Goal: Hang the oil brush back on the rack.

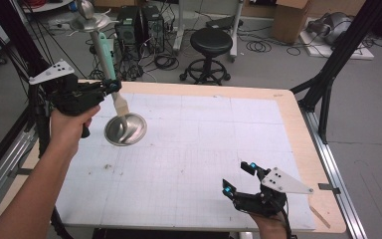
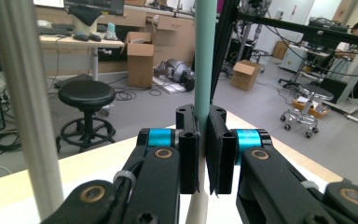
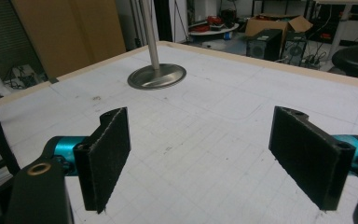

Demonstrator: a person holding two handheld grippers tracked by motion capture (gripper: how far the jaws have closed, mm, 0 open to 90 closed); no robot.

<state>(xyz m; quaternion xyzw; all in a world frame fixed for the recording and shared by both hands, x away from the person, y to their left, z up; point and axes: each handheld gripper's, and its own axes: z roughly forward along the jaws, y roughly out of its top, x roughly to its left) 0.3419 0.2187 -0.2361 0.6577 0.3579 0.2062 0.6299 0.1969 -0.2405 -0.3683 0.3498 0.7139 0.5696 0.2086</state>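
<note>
Left tool (image 1: 113, 87) pinches a teal-handled brush (image 1: 110, 74) upright beside the steel stand's base (image 1: 125, 129) at the counter's (image 1: 204, 149) far left, mid-carry by my reading; right tool (image 1: 238, 179) idles spread wide; next needs steady placing.

One spatula (image 1: 110, 69), one stand (image 1: 125, 128)
</note>
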